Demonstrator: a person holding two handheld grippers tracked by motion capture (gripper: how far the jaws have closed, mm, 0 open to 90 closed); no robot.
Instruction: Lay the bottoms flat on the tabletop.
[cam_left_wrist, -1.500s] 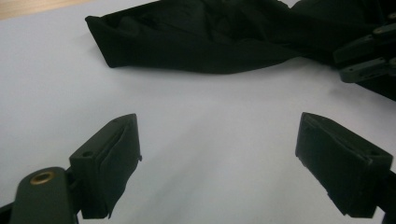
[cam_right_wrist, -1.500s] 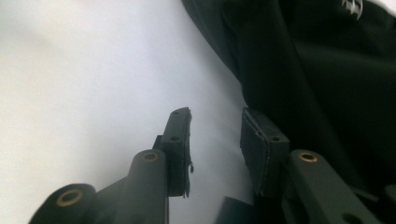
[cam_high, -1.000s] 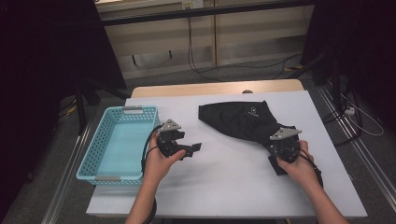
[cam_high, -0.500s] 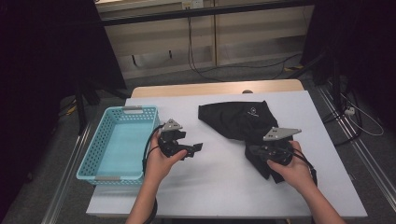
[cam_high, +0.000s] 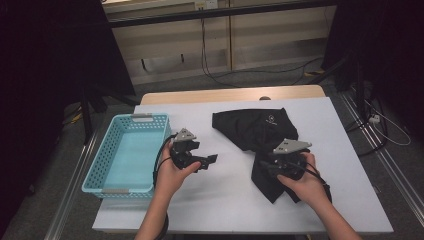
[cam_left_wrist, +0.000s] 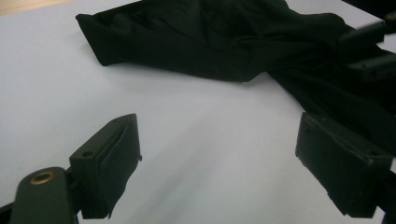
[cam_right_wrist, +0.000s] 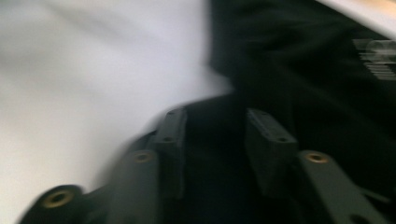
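A black garment (cam_high: 255, 127) with a small white logo lies crumpled on the white table (cam_high: 220, 205), right of centre. My right gripper (cam_high: 267, 167) rests on its lower flap, pointing left. In the right gripper view the right gripper (cam_right_wrist: 217, 144) has just been opening its jaws, and black cloth (cam_right_wrist: 299, 70) lies loose in the gap between them. My left gripper (cam_high: 210, 161) hovers over bare table left of the garment, pointing at it. It stands open with nothing between its jaws (cam_left_wrist: 219, 158), and the garment (cam_left_wrist: 210, 42) lies beyond them.
A light blue plastic basket (cam_high: 95, 167) stands at the table's left edge, beside my left hand. Bare white tabletop stretches between the two grippers and along the front. The floor drops away past the table's edges, with cables behind.
My right gripper has moved left, dragging the garment's lower right part with it into a fold, and its jaws have parted. The left gripper has stayed still.
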